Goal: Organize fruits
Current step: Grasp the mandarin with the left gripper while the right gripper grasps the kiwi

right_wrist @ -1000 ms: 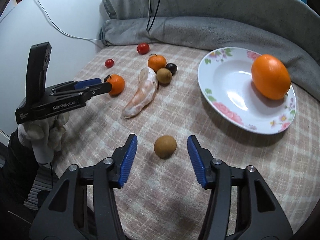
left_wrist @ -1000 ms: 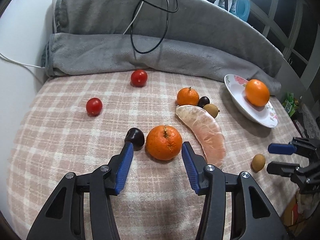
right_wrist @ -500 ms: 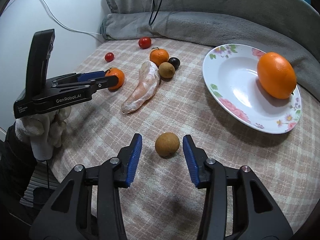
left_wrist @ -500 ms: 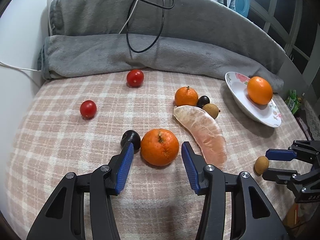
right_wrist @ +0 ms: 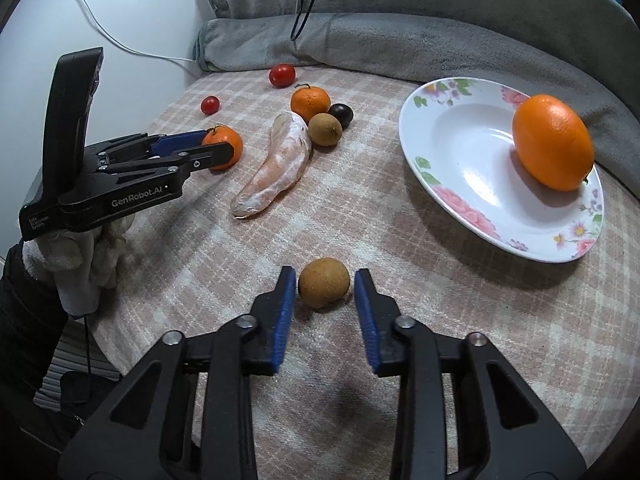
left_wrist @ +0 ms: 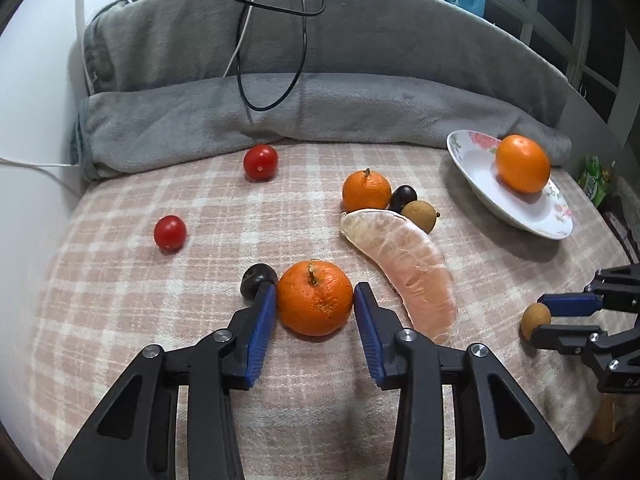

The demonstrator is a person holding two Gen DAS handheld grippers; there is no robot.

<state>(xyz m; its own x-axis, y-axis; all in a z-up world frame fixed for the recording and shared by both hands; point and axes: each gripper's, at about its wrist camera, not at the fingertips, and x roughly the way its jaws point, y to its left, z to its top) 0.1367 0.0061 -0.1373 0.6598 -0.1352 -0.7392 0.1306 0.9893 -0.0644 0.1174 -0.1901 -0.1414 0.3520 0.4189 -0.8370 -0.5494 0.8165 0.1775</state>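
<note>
My left gripper (left_wrist: 315,300) has its blue pads against both sides of a tangerine (left_wrist: 315,304) that rests on the checked cloth; it also shows in the right wrist view (right_wrist: 224,147). A dark plum (left_wrist: 256,276) lies just left of it. My right gripper (right_wrist: 323,284) has its pads close on either side of a small brown fruit (right_wrist: 323,282) on the cloth, with a thin gap on each side. The flowered plate (right_wrist: 472,168) holds an orange (right_wrist: 554,142). A peeled pomelo segment (left_wrist: 408,268) lies between the two grippers.
A second tangerine (left_wrist: 366,191), a dark plum (left_wrist: 403,197) and a brown fruit (left_wrist: 419,215) sit together behind the segment. Two cherry tomatoes (left_wrist: 260,162) (left_wrist: 170,233) lie at the left. A grey blanket (left_wrist: 320,112) with cables borders the back.
Both grippers have closed in. The left jaws narrowed onto the tangerine and moved forward around it. The right jaws narrowed and moved forward around the small brown fruit.
</note>
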